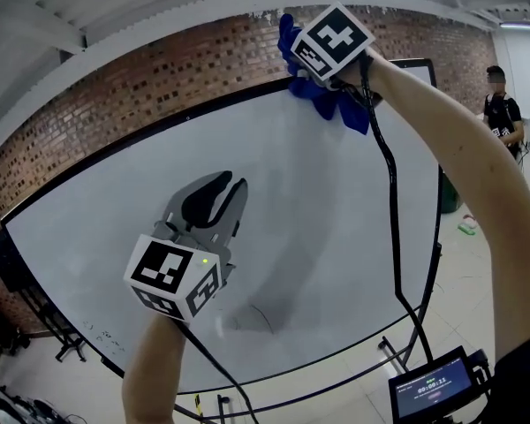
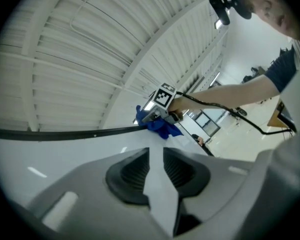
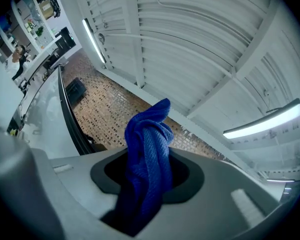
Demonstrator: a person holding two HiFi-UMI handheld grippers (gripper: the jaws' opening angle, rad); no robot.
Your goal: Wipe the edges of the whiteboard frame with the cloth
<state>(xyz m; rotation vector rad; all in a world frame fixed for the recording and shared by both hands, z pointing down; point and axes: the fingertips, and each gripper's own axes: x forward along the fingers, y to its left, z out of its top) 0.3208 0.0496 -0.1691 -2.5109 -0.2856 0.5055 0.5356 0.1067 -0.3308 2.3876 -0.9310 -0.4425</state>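
We see the blue cloth (image 1: 329, 104) clamped in the right gripper (image 1: 293, 60), whose jaws are closed on its bunched middle. In the right gripper view the cloth (image 3: 148, 149) fills the gap between the jaws of that gripper (image 3: 147, 170), and one twisted end stands up past the fingertips. In the head view the rest of the cloth hangs in folds under the gripper, on the white side of the whiteboard frame (image 1: 159, 124). The cloth sits right at the frame's black top edge, toward its right end. We judge it to be touching the edge, though the contact itself is hidden behind the folds. From the left gripper view we see the same thing from along the board: the cloth (image 2: 160, 126) and the right gripper (image 2: 144, 116) sit on the dark line of the frame (image 2: 65, 133). The left gripper (image 1: 221, 188) is well below the frame's top edge, in front of the bare whiteboard surface (image 1: 336, 210), and well apart from the cloth. Its jaws are drawn almost together, with only a slim wedge of white board showing between them, and this gripper (image 2: 156, 171) holds nothing. We cannot tell whether its tips touch the board. Behind the frame's top edge runs a brick wall (image 1: 115, 95), and beyond the frame's right side a person (image 1: 503, 113) stands in the room.
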